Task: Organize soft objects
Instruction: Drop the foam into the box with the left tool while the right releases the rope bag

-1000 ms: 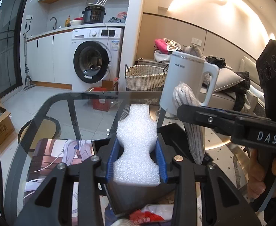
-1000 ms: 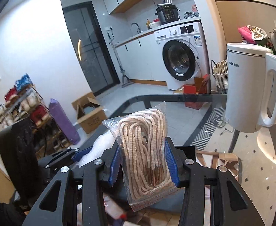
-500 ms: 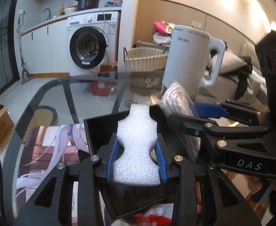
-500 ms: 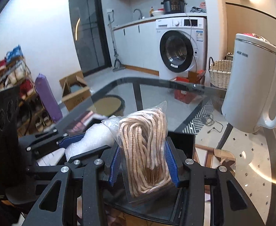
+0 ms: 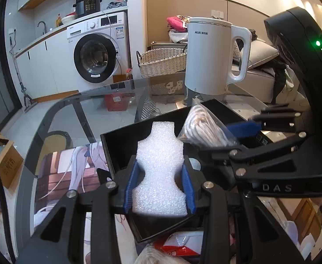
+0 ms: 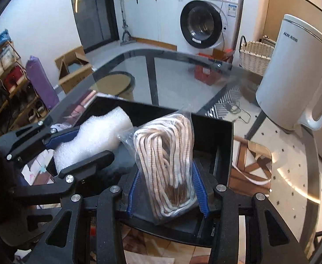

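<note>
Both grippers are loaded and held over the black box (image 5: 116, 147), which sits on the glass table (image 5: 77, 110) at frame centre in both views.

Left gripper (image 5: 159, 187): jaws closed partway onto a white foam piece (image 5: 159, 167), pinching it at its narrow waist. The foam is squeezed in a little there; a sensible hold, I think, since the waist keeps it from slipping. Its top stands upright over the left half of the box.

Right gripper (image 6: 167, 189): jaws closed partway on a clear bag of striped cord (image 6: 167, 154), gripped low, so the looped end stands up over the right half of the box. In the right wrist view the bag's bottom seems to be at or near the box floor; contact cannot be confirmed.

The two items are close side by side, foam to the left of the bag, possibly touching at the bag's plastic edge.

A white kettle (image 5: 211, 55) stands on the table beyond the box, upper right of the left view, well apart from the work.

Judgement: both items are lined up for release into the box; neither is let go yet. Risk: the foam may spring out when freed.
</note>
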A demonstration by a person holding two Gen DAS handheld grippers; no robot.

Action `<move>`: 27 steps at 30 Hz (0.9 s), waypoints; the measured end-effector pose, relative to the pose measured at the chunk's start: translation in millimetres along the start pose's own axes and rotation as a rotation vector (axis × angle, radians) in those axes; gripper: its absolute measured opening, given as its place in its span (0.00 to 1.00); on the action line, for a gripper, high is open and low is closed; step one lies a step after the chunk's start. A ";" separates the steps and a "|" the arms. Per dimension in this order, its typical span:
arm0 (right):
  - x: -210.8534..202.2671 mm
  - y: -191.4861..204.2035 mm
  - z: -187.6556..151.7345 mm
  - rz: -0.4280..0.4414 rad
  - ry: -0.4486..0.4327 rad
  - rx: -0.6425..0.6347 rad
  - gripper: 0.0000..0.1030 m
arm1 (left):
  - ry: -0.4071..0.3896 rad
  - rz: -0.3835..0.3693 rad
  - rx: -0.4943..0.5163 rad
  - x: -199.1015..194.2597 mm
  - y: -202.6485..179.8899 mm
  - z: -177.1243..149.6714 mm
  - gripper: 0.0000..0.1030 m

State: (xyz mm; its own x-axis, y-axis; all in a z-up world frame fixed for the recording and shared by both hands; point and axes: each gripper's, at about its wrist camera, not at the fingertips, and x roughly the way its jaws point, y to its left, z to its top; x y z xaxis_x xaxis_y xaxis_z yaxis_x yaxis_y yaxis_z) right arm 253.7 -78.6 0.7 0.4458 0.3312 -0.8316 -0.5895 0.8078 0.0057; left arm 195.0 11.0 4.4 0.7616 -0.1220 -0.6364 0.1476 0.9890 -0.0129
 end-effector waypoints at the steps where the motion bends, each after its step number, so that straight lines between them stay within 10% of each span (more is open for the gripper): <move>1: 0.1 1.1 -0.5 0.012 0.019 0.008 0.42 | 0.001 -0.007 -0.002 -0.5 0.8 -0.2 0.35; 11: -14.3 3.2 -2.3 0.002 0.024 -0.009 0.49 | 0.023 -0.043 0.000 -8.2 -2.4 -4.3 0.39; 27: -36.2 -3.2 4.6 -0.015 -0.076 -0.008 0.72 | -0.014 -0.073 -0.062 -30.0 -1.6 -2.0 0.89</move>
State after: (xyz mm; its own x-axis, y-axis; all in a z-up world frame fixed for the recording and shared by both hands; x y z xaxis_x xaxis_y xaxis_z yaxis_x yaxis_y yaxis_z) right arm 242.5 -90.9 33.3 0.5045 0.3550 -0.7871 -0.5873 0.8093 -0.0114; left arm 170.6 13.2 22.0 0.7589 -0.1947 -0.6214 0.1644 0.9806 -0.1065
